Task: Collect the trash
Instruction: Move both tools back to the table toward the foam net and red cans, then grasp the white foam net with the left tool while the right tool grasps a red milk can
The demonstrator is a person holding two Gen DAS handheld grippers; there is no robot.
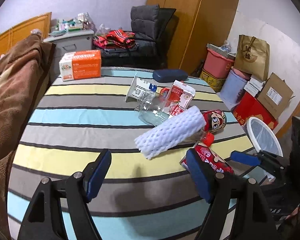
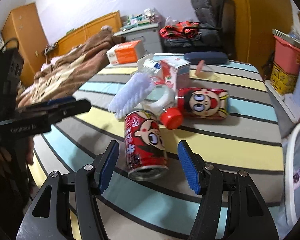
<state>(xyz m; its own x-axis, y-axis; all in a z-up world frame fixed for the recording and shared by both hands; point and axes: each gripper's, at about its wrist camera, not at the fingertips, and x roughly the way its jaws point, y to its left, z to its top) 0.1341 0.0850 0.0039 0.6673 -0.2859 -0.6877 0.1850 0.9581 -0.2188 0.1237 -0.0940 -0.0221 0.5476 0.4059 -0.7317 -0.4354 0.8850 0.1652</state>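
step: reaching for trash on striped counter (image 1: 70,120). right claw (image 2: 148,168) released, straddling near can (image 2: 146,146); left claw (image 1: 148,176) released, empty. next: clench on can.

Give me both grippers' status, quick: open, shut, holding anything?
Left gripper: open, nothing between its pads.
Right gripper: open, straddling the nearest red can, pads not touching it.
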